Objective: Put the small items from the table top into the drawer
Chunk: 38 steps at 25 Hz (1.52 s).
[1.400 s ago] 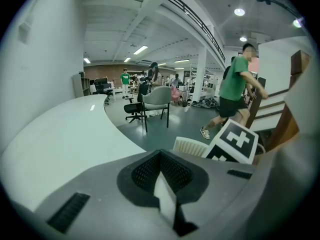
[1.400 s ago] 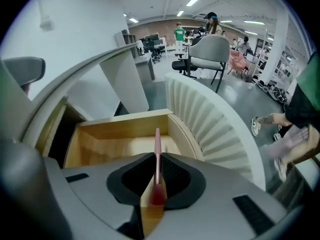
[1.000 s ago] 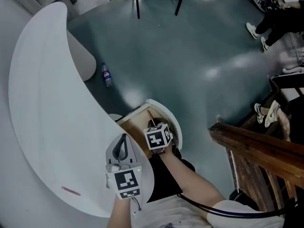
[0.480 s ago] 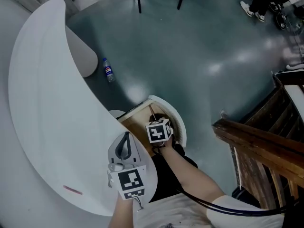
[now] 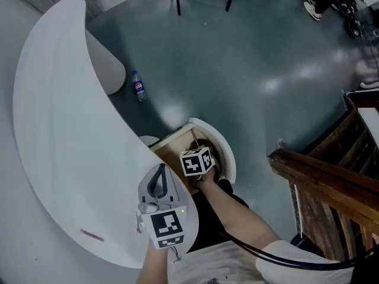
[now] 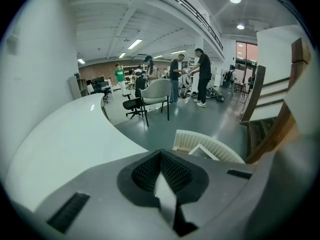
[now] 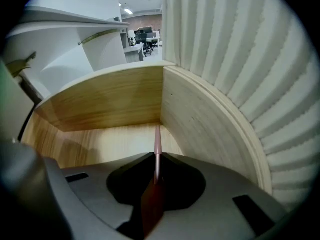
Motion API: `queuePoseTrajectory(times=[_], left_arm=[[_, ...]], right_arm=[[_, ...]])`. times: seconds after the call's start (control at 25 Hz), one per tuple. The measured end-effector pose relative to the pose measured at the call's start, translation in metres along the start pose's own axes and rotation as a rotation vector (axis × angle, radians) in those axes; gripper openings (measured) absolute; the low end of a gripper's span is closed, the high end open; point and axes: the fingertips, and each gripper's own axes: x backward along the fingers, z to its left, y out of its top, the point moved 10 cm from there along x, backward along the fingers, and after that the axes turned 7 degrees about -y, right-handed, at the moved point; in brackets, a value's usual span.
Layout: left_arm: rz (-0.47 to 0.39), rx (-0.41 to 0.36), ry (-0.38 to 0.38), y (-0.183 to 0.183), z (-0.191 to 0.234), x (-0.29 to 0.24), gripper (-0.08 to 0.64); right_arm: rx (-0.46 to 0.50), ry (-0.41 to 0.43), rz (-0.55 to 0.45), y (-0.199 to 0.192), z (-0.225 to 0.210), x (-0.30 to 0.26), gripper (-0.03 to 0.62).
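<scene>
The right gripper [image 7: 156,156] is reaching down inside the open drawer with the pale wooden floor and walls and the white ribbed curved front [image 5: 224,154], and its jaws are pinching a thin pink stick-like item [image 7: 157,138], perhaps a pen or pencil, whose tip is pointing toward the drawer's far corner. The item is hanging just above the wooden floor, apparently not touching it; the gripper is gripping it, so this delivery is looking nearly done but not finished: the release is yet to come. As much of the drawer floor as the right gripper view is showing is bare, so no other item is showing in there, though the near part is lying hidden under the gripper. The left gripper [image 5: 157,183] is hovering over the near edge of the broad white crescent-shaped table top [image 5: 59,123], with its jaws pressed together on nothing. On that table top one short pink item [image 5: 90,236] is lying near the person's end, well apart from both grippers, and it is looking like the only small thing left to fetch; the rest of the white surface is showing nothing else. By that reading, the task is sitting somewhere past its middle, with one drop pending and one more pick-and-place to go.
</scene>
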Motion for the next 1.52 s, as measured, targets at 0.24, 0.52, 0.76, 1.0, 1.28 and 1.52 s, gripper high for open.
queuePoseTrajectory(times=[0.24,0.52,0.76,1.0,1.28,1.52], left_arm=[[0.001,-0.007,-0.01,-0.001,0.0,0.0,0.025],[-0.005,-0.008,-0.016,-0.001,0.002,0.002,0.025],[-0.001,-0.017,-0.023,-0.002,0.0,0.001,0.025],[-0.005,-0.018,-0.028,-0.003,0.0,0.002,0.025],[-0.022,0.03,0.005,-0.004,-0.007,0.013,0.025],[-0.074,0.071,0.06,0.006,-0.022,0.044,0.025]], right_arm=[[-0.023,-0.007,-0.003,0.001,0.0,-0.001,0.061],[-0.03,-0.019,-0.011,0.003,0.002,0.002,0.061],[-0.032,0.019,-0.005,-0.001,0.001,0.002,0.063],[-0.046,0.048,-0.007,0.001,-0.001,0.009,0.063],[-0.026,0.114,-0.02,0.002,-0.004,0.038,0.063],[0.028,0.219,-0.066,0.001,-0.008,0.1,0.063]])
